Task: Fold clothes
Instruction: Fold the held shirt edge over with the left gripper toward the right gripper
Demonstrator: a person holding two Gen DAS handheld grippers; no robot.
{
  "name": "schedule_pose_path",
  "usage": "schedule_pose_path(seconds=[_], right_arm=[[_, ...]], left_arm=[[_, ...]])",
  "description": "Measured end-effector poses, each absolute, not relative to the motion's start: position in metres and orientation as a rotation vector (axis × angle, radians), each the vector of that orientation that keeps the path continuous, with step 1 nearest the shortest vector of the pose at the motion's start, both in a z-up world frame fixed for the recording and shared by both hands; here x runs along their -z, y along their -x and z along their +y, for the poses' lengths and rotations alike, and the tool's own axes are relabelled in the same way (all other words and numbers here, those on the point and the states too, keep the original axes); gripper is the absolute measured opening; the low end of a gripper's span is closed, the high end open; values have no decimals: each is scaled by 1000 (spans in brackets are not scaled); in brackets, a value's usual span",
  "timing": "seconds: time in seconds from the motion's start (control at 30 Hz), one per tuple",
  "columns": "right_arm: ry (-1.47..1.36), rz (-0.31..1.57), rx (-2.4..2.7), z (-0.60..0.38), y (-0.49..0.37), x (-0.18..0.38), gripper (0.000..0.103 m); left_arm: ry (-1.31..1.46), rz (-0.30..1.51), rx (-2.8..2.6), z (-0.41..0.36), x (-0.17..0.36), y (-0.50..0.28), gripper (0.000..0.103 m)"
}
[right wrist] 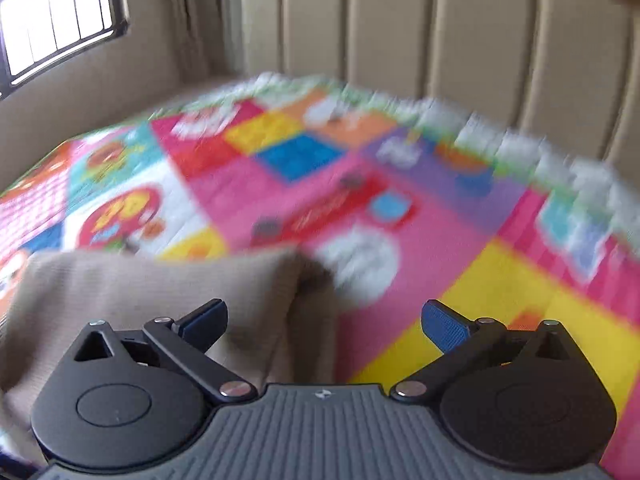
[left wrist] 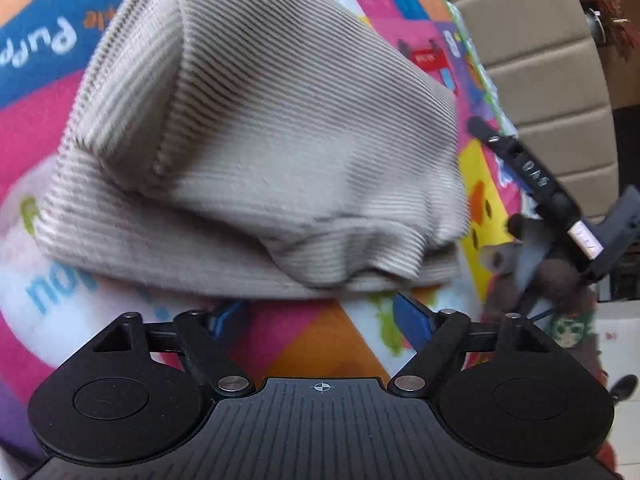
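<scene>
One garment shows in both views, a beige ribbed garment (left wrist: 280,140), folded into a thick bundle on a bright patchwork play mat (left wrist: 316,344). In the left wrist view it fills the frame from 9 to 2 o'clock, and its lower fold hangs over the tips of the left gripper (left wrist: 320,312), so only the bases of the two blue pads (left wrist: 412,316) peek out beneath the cloth; the jaws stand wide apart, but whether their hidden tips touch or pinch any fabric cannot be told. A row of zip-like teeth runs up the garment's edge toward 11 o'clock, softened by blur. At 3 o'clock the right gripper (left wrist: 532,176) appears as a dark bar with white lettering too smeared to read, and a hand behind it is blurred and partly cut off. The right wrist view is motion-blurred throughout: the mat's cartoon squares cannot be made out. There the garment lies at 8 o'clock, one corner reaching just under the left finger, while the right gripper's own two fingers are spread wide with nothing between them. A padded beige headboard (right wrist: 440,28) stands from 12 to 2 o'clock, a barred window (right wrist: 56,12) at 10 o'clock.
</scene>
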State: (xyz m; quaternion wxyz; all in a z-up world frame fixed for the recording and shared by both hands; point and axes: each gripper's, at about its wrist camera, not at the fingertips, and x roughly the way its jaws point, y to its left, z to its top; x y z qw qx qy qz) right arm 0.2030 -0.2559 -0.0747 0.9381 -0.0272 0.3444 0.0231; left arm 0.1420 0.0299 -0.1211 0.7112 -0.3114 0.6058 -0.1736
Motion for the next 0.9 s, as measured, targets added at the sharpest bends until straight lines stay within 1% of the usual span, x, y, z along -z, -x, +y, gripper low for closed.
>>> schedule_pose_path(seconds=[0.07,0.13,0.2,0.27,0.43,0.53,0.57,0.6,0.67,0.73,0.77,0.8,0.83,0.9], right_arm=[[122,710,-33,-248,-224,81,103],[185,736,-30,-240,-248,91,103],[245,782,-16,-233,-264,106,103],[270,789,-7,-229,-264,113,103],[281,802,-3,-229,-227,113,103],[226,877,-11,-226,-206,112,103],[198,913,-13,-223,-201,111,103],[187,933,-26,-217,-193,110,103],[184,955,-66,-202,-176,108,103],[156,930,-95,-200,-167,99,103],[139,912,-108,-199,-164,94,103],[123,894,-121,-199,-161,89,103],[106,876,-135,-199,-158,84,103],[74,840,-161,-199,-152,74,103]], left_arm=[[752,1321,359,40,124,-149,73],[794,1296,339,49,127,-156,68],[789,1273,318,57,128,-164,53],[747,1215,304,64,120,-174,51],[482,986,231,65,89,-208,52],[422,892,148,65,86,-231,54],[422,894,136,69,87,-233,55],[421,895,123,72,87,-236,58],[424,899,104,78,87,-240,62],[477,916,143,92,79,-229,71],[490,916,160,96,73,-223,77],[501,918,179,98,66,-217,82],[500,926,201,98,59,-211,83],[501,988,243,94,50,-198,95]])
